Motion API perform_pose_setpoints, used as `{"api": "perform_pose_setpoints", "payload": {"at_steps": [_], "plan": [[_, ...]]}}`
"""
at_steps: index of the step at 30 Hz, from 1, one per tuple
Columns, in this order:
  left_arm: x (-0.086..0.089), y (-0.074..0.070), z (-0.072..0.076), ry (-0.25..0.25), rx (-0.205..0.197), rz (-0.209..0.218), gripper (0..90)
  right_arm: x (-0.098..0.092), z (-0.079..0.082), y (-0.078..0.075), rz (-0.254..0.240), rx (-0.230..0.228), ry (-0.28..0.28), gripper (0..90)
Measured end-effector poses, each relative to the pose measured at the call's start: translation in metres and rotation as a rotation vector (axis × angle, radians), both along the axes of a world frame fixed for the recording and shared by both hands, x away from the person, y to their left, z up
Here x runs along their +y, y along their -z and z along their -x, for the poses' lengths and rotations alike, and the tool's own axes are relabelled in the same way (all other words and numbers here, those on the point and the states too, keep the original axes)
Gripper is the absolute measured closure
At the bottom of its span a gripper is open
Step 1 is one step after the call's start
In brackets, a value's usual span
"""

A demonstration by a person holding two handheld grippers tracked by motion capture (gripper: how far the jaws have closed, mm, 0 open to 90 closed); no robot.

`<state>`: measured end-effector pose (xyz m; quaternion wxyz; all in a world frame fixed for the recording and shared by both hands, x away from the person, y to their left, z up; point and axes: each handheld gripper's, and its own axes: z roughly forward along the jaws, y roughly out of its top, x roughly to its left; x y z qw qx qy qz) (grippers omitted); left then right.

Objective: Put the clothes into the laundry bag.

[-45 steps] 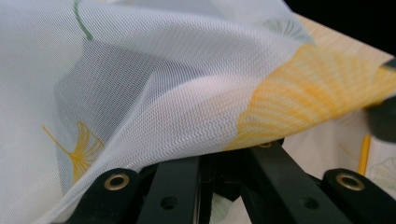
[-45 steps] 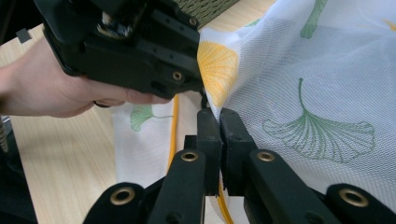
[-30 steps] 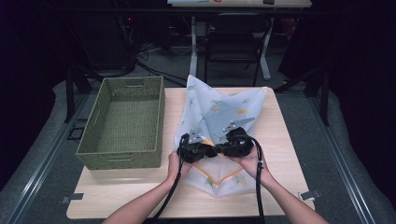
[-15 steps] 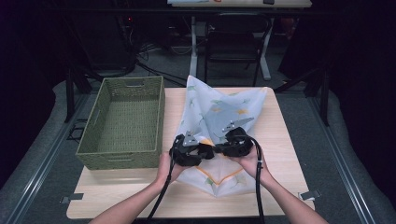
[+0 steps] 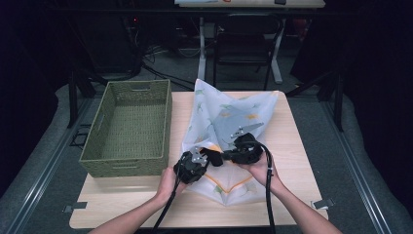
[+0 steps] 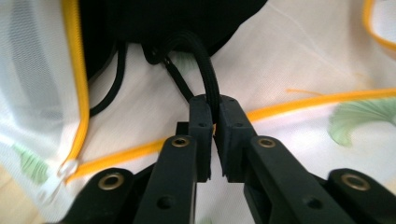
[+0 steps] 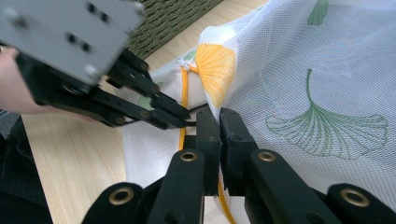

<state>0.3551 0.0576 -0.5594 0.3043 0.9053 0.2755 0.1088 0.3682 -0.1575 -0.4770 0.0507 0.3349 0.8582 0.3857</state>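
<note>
Left gripper (image 6: 212, 109) has just been closing, and its jaws now pinch a black strap (image 6: 205, 65) that loops out of a dark item (image 6: 168, 18) lying inside the white mesh bag (image 5: 229, 122); in the earlier high views that gripper sat a bit farther left, beside the bag opening, and it has since slid in toward the other hand. Right gripper (image 7: 219, 116) is unchanged, jaws pressed together on the bag's mesh edge by the yellow zipper (image 7: 183, 88), holding the mouth up. The bag lies flat mid-table, just right of the green woven basket (image 5: 129, 126), both hands at its near end. My read: the grab on the strap is made and the opening is held, so the dark item looks ready to be pulled out, probably toward the basket. Risk: the strap could snag on the zipper edge.
</note>
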Motion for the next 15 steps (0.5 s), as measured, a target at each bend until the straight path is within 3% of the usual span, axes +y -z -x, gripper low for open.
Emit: {"api": "perform_pose_setpoints", "payload": {"at_steps": [4, 8, 10, 14, 15], "plan": [[-0.013, 0.002, -0.009, -0.005, -0.034, 0.024, 87.4, -0.001, 0.0, -0.001, -0.005, -0.005, 0.004, 87.1], [-0.027, 0.001, -0.018, -0.03, -0.075, 0.08, 87.6, -0.002, 0.001, -0.002, -0.012, -0.014, 0.009, 87.2], [-0.033, 0.003, -0.019, -0.028, -0.089, 0.084, 87.5, -0.004, 0.001, -0.004, -0.021, -0.018, 0.018, 87.3], [-0.039, 0.008, -0.017, -0.005, -0.06, 0.068, 85.2, -0.006, 0.0, -0.002, -0.016, 0.01, 0.012, 87.2], [-0.039, 0.008, -0.017, -0.005, -0.06, 0.068, 81.1, -0.006, -0.001, 0.0, -0.009, 0.014, 0.009, 87.1]]}}
